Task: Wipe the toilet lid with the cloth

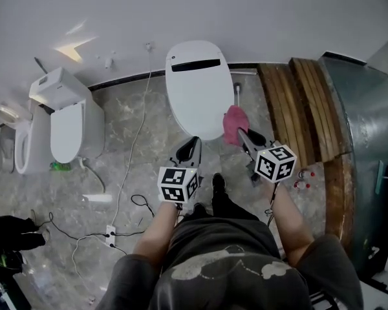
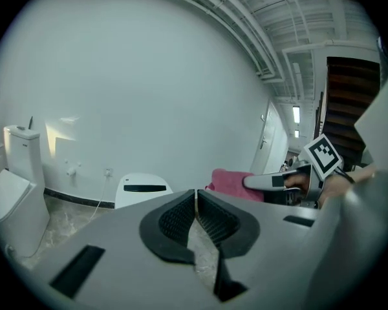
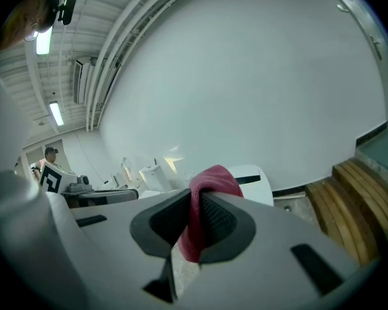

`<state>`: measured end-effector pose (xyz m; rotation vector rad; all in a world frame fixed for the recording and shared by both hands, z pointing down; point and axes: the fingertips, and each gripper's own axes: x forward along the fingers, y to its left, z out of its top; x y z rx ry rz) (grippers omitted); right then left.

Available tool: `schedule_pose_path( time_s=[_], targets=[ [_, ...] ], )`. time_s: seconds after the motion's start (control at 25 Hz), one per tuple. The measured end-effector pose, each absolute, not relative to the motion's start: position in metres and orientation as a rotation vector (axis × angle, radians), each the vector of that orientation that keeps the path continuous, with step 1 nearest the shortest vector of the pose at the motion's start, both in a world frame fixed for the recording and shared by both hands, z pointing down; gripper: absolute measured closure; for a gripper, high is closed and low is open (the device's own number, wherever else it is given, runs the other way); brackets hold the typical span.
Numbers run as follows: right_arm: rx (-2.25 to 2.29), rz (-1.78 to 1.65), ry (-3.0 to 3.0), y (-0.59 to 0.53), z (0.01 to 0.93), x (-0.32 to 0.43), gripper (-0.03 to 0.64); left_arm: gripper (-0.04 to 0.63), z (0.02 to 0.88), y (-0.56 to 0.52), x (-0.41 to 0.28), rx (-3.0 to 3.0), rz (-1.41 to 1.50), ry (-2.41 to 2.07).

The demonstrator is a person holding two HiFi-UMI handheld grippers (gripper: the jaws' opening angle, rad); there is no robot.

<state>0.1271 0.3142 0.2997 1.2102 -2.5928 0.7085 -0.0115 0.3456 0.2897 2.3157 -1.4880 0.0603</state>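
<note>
Left hand-held gripper [image 1: 193, 141] [image 2: 195, 196]: its jaws were pressed together with nothing between the ribbed pads. It was held above the floor, tips toward the wall.
Right hand-held gripper [image 1: 240, 133] [image 3: 195, 199]: its jaws were clamped on the cloth. It was held beside the left one, with its tips also toward the wall.
Cloth [image 1: 233, 123] [image 2: 233, 183] [image 3: 213, 176]: pink and bunched, it was pinched between the right hand-held gripper's pads. A fold rose over the jaw tips and a tail hung below them. It hung clear of the lid, just off the lid's right edge in the head view.
Toilet lid [image 1: 197, 89] [image 2: 141, 189] [image 3: 252, 176]: white and shut, it lay ahead of and below both hand-held grippers. The left one's tips were over its near rim.
Marker cubes: one sat on the rear of the left hand-held gripper [image 1: 178, 185] and one on the rear of the right [image 1: 275, 162].
Second toilet [image 1: 68, 124] [image 2: 13, 199]: white, it stood well off to the left of the left hand-held gripper, against the same wall [image 1: 181, 11].
Wooden planks [image 1: 297, 108] [image 3: 362, 192]: they lay to the right of the right hand-held gripper, near the wall.
Floor [image 1: 129, 166]: grey marble pattern, with a white cable [image 1: 132, 154] trailing across it left of the left hand-held gripper.
</note>
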Motion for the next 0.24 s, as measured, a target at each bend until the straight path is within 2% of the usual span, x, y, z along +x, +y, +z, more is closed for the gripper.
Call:
schedule_pose_path(
  time_s=[0.24],
  targets=[
    [1.214, 0.718, -2.574, 0.328, 0.300, 0.143, 0.575, 0.575, 0.263, 0.358, -0.003, 2.370, 0.013, -1.499]
  ],
)
